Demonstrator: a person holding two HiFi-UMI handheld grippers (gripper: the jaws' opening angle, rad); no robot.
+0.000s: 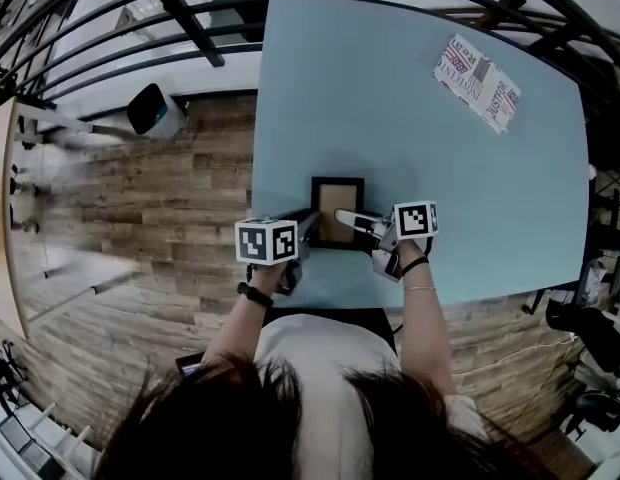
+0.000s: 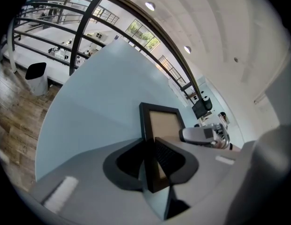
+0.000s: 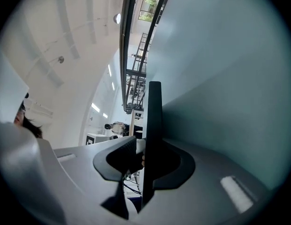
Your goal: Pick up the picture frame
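Left gripper and right gripper each clench an opposite side of the picture frame, which sits low near the blue table's near edge. Grasping looks done; whether the frame has left the surface is unclear, so a clear lift remains.

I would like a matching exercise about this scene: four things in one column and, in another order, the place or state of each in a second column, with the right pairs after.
Things:
1. picture frame
2. printed card
3. bin
4. left gripper

Places or states:
A. on the wooden floor, left of the table
B. shut on the frame's left edge
C. black, at the table's near edge
D. on the table's far right part

Pairs: 1-C; 2-D; 3-A; 4-B
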